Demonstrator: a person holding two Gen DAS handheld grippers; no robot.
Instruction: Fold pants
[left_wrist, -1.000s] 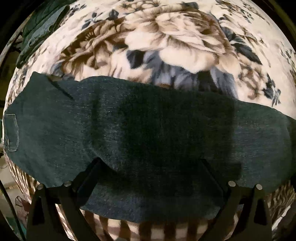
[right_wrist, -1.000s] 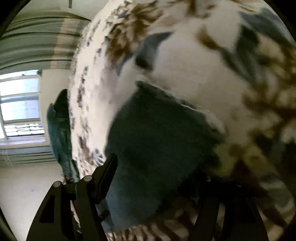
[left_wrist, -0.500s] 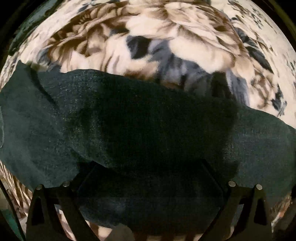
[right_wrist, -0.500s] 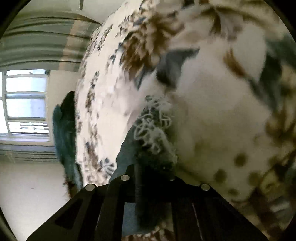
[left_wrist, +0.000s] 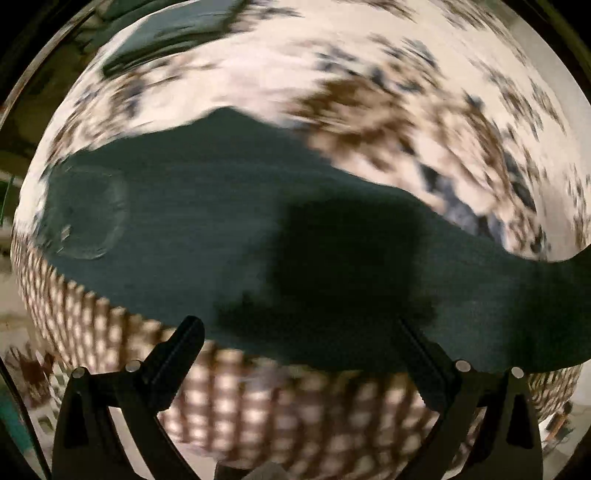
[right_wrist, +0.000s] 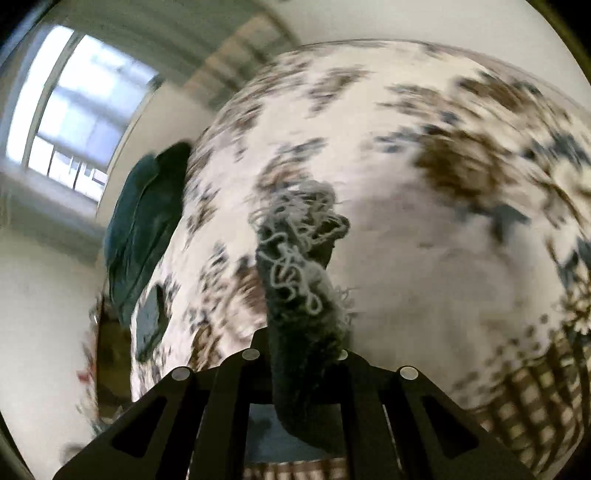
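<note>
Dark denim pants (left_wrist: 229, 236) lie spread across a floral bedspread (left_wrist: 332, 59) in the left wrist view, with a back pocket (left_wrist: 88, 214) at the left. My left gripper (left_wrist: 299, 354) is open above the pants' near edge, holding nothing. My right gripper (right_wrist: 301, 354) is shut on the frayed hem of a pant leg (right_wrist: 299, 266), which sticks up between the fingers, lifted off the bed.
Another dark green garment (right_wrist: 144, 229) hangs over the bed's far edge; it also shows in the left wrist view (left_wrist: 166, 40). A checked border (left_wrist: 280, 406) runs along the bed's near edge. A window (right_wrist: 81, 107) is at the left.
My left gripper pulled back and up from the pants, and more of them shows. My right gripper closed on the frayed hem and lifted it.
</note>
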